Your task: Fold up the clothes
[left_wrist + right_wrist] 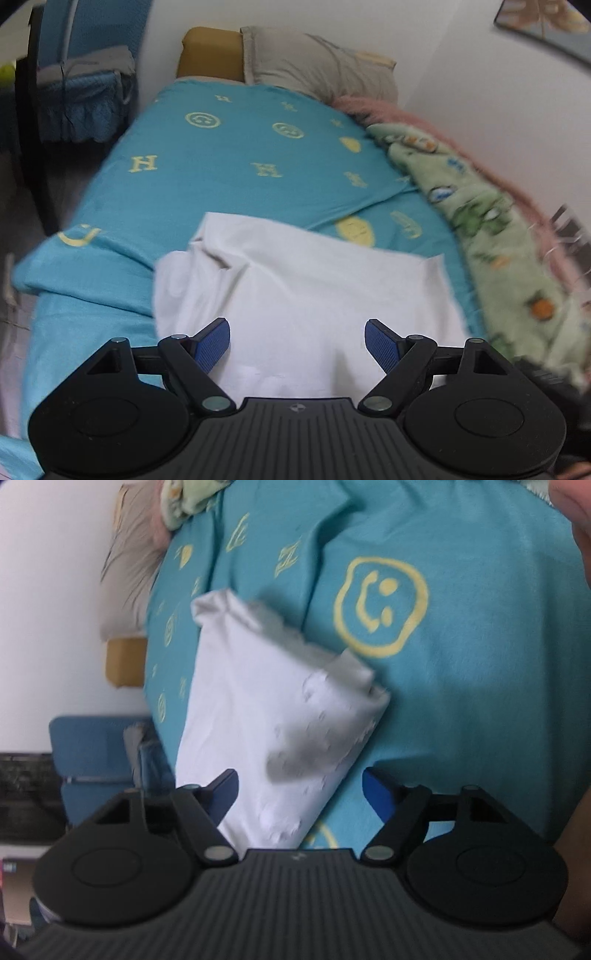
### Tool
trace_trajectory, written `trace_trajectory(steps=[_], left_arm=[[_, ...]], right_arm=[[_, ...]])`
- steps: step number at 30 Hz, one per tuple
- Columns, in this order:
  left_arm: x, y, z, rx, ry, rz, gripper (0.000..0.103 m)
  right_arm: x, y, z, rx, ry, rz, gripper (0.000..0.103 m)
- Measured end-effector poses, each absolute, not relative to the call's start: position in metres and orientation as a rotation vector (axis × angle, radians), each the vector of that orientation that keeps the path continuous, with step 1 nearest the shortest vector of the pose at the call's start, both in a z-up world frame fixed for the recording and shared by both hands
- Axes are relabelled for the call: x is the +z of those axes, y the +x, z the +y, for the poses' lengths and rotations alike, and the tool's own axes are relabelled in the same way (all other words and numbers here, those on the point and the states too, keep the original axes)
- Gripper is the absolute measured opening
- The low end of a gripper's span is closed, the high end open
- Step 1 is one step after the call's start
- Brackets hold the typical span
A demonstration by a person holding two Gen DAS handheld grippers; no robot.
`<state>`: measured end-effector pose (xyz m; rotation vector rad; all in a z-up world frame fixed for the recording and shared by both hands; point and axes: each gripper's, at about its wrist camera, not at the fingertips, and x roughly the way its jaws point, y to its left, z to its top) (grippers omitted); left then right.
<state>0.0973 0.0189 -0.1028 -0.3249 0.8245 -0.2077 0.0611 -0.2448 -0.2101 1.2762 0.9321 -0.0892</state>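
Note:
A white garment [295, 280] lies partly folded on a teal bedcover with yellow smiley prints [240, 166]. My left gripper [297, 328] hovers over the garment's near part, open, with nothing between its blue pads [214, 343]. In the right wrist view, which is rolled sideways, the same white garment [258, 701] shows as a folded wedge with a rumpled edge on the teal bedcover [461, 664]. My right gripper [299, 779] is open over the garment's near corner. The cloth passes below the left pad [227, 786], and neither pad presses on it.
A grey pillow [321, 62] lies at the head of the bed. A green printed fleece blanket [480, 221] and a pink one [406, 118] run along the wall side. A chair with blue and grey clothes [81, 99] stands left of the bed.

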Motion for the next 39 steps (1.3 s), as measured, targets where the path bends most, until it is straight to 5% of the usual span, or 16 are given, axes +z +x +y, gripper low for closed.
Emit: trace_trajectory(steps=[5, 8, 18, 30, 39], left_arm=[[-0.109, 0.095, 0.013, -0.455, -0.568, 0.922, 0.083], [-0.136, 0.101, 0.010, -0.568, -0.783, 1.043, 0.083], [-0.196, 0.120, 0.005, -0.586, -1.097, 1.182, 0.083], [-0.231, 0.127, -0.005, -0.480, -1.131, 1.231, 0.089], [-0.233, 0.118, 0.048, -0.195, -1.315, 0.979, 0.079]], right_arm=[[-0.210, 0.066, -0.243, -0.118, 1.248, 0.900, 0.027], [-0.201, 0.066, -0.244, -0.093, 1.222, 0.869, 0.016], [-0.172, 0.067, -0.247, 0.005, 1.171, 0.754, 0.013], [-0.168, 0.065, -0.247, 0.009, 1.183, 0.724, 0.013], [-0.168, 0.062, -0.250, -0.012, 1.194, 0.712, 0.012]])
